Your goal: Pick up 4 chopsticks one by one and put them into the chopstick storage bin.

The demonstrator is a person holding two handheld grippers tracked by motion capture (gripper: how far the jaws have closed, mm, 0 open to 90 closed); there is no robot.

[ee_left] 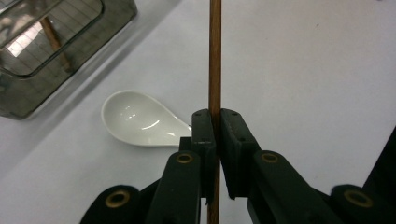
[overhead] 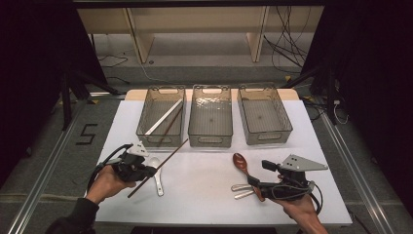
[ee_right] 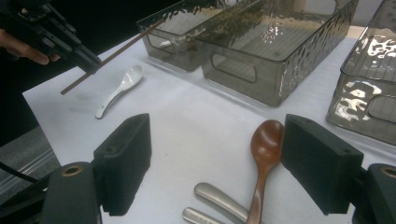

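Chopstick (ee_left: 215, 56) is clamped in the left claw (ee_left: 215, 122); the right claw (ee_right: 215, 154) is held open above the bench (overhead: 204, 180).

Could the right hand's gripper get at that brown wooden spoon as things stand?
Probably yes: the right gripper is open, and the wooden spoon lies between its fingers with nothing over it; two metal handles lie beside it.

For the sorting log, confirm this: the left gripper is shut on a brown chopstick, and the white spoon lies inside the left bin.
Not quite. The left gripper is shut on the brown chopstick, but the left gripper view shows the white spoon on the table, outside the left bin.
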